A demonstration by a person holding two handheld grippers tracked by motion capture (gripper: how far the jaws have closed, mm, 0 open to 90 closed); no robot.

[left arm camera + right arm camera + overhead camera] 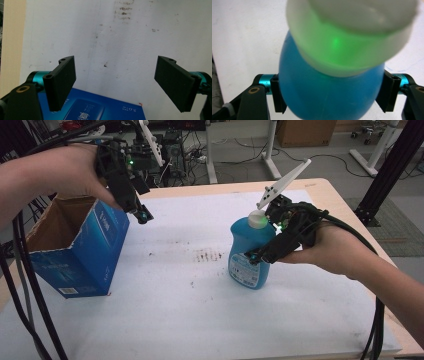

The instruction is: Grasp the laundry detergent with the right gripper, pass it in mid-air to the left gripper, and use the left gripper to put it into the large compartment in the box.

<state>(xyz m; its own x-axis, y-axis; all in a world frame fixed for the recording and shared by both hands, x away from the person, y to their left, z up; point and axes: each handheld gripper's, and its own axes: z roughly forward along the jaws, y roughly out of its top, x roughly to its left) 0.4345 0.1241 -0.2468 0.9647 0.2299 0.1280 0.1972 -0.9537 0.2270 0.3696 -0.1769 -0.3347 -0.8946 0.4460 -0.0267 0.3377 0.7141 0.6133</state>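
Here the right gripper [257,254] has its jaws set on either side of the blue bottle [248,251], pressed against its body below the white cap [258,220]. The bottle stands upright on the white counter [200,320]. The left gripper [141,214] hovers well apart from it, jaws spread wide with nothing between them. Just below and beside that gripper sits the open blue box [80,255], its near edge under the jaws in the left gripper view.
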